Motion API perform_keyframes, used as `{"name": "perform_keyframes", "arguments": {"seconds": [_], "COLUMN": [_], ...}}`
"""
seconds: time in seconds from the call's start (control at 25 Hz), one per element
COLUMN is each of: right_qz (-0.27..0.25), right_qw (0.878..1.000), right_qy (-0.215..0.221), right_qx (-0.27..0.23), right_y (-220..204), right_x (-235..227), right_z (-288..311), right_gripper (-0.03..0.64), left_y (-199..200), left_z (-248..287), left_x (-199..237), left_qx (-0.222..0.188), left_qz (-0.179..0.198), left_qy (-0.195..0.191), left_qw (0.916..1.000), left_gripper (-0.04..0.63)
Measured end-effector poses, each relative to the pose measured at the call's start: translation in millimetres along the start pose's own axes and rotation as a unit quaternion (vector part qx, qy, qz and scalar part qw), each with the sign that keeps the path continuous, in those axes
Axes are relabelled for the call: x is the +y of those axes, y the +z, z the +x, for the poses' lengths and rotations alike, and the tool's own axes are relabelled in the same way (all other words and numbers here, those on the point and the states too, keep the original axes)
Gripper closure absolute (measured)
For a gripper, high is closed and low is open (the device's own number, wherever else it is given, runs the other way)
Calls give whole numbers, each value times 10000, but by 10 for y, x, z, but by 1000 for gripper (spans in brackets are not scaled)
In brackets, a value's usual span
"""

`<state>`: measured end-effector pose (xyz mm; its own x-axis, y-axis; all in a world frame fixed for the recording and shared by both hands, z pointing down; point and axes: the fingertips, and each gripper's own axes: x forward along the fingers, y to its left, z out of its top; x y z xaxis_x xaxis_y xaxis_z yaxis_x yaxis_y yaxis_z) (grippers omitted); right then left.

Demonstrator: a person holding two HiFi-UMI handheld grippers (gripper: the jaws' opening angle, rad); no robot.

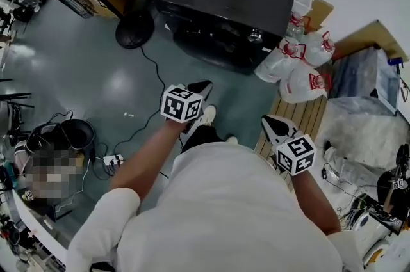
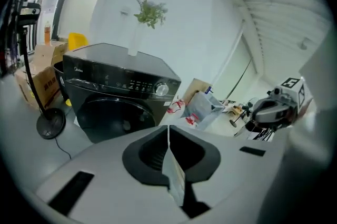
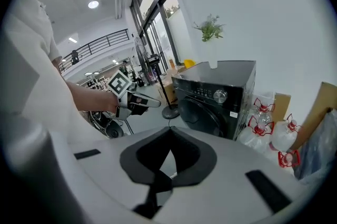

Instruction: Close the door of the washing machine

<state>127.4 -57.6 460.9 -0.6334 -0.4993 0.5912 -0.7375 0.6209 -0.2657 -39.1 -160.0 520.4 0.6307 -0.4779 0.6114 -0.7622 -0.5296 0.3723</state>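
The black front-loading washing machine (image 1: 224,2) stands ahead of me, and its round door (image 2: 113,115) lies flush in its front, closed. A white vase with a green sprig (image 2: 134,38) sits on its top. Both grippers hang in the air well short of the machine and touch nothing. My left gripper (image 1: 204,86) points toward the machine's front, its jaws shut with nothing between them (image 2: 168,130). To its right, my right gripper (image 1: 272,122) is also shut and empty (image 3: 169,130). The door (image 3: 197,112) shows closed in the right gripper view too.
Bagged water bottles (image 1: 298,66) are piled to the right of the machine, with cardboard (image 1: 368,37) behind them. A round black stand base (image 1: 134,27) and a cable (image 1: 157,82) lie on the floor to the left. Wooden slats (image 1: 311,114) lie under my right gripper.
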Motion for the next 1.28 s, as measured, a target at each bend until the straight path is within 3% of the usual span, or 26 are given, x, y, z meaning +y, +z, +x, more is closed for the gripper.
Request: {"name": "perform_keyframes", "arguments": {"seconds": [0.24, 0.52, 0.92, 1.28], "right_qz": [-90, -128, -267, -361], "right_qw": [9996, 9991, 9989, 9986], "right_qy": [255, 398, 368, 385], "right_qx": [-1, -65, -115, -73], "right_y": [-128, -254, -360, -431], "right_x": [84, 247, 410, 471], "right_z": [-191, -314, -484, -535], "right_gripper": [607, 609, 609, 609], "left_y": [-165, -412, -497, -580], "left_z": [-365, -609, -713, -746], "left_x": [-730, -1191, -1439, -1475], "left_qx": [-120, -4, -84, -106], "left_qz": [-103, 61, 217, 130], "left_qy": [-288, -355, -399, -395], "left_qw": [9995, 9994, 9989, 9991], "left_gripper": [572, 572, 572, 572]}}
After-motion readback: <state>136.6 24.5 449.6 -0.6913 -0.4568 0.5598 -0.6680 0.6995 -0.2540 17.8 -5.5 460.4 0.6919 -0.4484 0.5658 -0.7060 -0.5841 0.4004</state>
